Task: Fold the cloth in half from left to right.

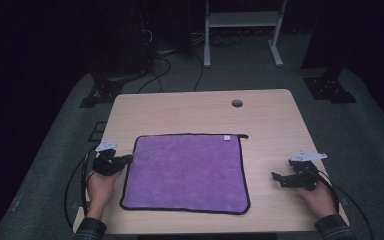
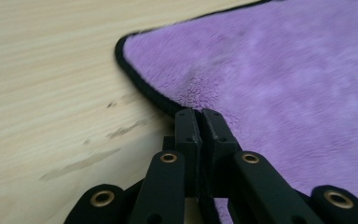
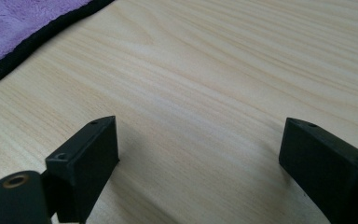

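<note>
Pinching purple cloth (image 2: 270,70) edge, left gripper (image 2: 200,122) jaws clenched, right gripper (image 3: 200,154) jaws released beside it.

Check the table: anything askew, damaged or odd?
Mostly tidy. The purple microfibre cloth with black trim lies flat on the light wooden table, its left edge pinched in the shut left tool. Only oddity: dark scuff marks in the wood beside that edge.

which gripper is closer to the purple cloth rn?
Left. The left gripper is shut on the black hem of the purple cloth at its left edge. The right gripper sits open on bare table, clear of the cloth's right edge.
</note>
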A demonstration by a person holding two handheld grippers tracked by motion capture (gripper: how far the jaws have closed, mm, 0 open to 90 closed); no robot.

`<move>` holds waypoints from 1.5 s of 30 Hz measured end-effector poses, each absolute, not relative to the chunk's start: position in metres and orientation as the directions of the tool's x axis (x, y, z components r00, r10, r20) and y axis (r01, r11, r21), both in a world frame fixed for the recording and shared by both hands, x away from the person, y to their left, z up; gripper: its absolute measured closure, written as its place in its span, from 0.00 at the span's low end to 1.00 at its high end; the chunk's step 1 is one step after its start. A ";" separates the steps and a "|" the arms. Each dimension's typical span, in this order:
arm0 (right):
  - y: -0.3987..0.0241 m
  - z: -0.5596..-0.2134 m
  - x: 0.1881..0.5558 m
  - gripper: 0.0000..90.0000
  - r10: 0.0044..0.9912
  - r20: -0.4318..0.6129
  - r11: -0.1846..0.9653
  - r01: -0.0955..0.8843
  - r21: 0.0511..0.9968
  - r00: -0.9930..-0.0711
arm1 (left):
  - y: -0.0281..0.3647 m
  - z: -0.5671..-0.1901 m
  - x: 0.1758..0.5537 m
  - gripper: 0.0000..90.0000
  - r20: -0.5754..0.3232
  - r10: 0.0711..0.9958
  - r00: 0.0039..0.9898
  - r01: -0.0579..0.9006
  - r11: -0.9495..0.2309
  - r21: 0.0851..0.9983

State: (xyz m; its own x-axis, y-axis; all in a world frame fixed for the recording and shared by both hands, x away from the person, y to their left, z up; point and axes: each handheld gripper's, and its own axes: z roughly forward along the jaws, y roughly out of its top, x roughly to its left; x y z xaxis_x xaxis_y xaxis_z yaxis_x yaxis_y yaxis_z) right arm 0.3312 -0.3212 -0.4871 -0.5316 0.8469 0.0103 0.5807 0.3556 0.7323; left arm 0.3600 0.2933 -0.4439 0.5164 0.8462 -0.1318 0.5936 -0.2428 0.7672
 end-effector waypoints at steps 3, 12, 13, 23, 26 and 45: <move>-0.321 -0.487 0.331 0.12 0.847 0.010 0.356 0.581 0.732 -0.532 | 0.290 -0.439 0.359 0.95 -0.146 0.828 0.542 0.574 -0.238 0.783; -0.321 -0.487 0.331 0.12 0.846 0.011 0.356 0.581 0.732 -0.532 | 0.264 -0.427 0.360 0.95 -0.167 0.773 0.612 0.530 -0.245 0.812; -0.321 -0.487 0.331 0.12 0.846 0.011 0.356 0.581 0.732 -0.532 | 0.261 -0.426 0.361 0.95 -0.165 0.767 0.621 0.525 -0.249 0.814; -0.321 -0.487 0.331 0.12 0.847 0.011 0.356 0.581 0.732 -0.532 | 0.230 -0.423 0.368 0.95 -0.189 0.707 0.682 0.505 -0.267 0.821; -0.321 -0.487 0.331 0.12 0.846 0.011 0.356 0.581 0.732 -0.532 | 0.220 -0.423 0.370 0.95 -0.192 0.689 0.699 0.499 -0.277 0.821; -0.321 -0.487 0.331 0.12 0.846 0.009 0.357 0.580 0.732 -0.533 | 0.168 -0.423 0.380 0.95 -0.234 0.593 0.770 0.484 -0.305 0.820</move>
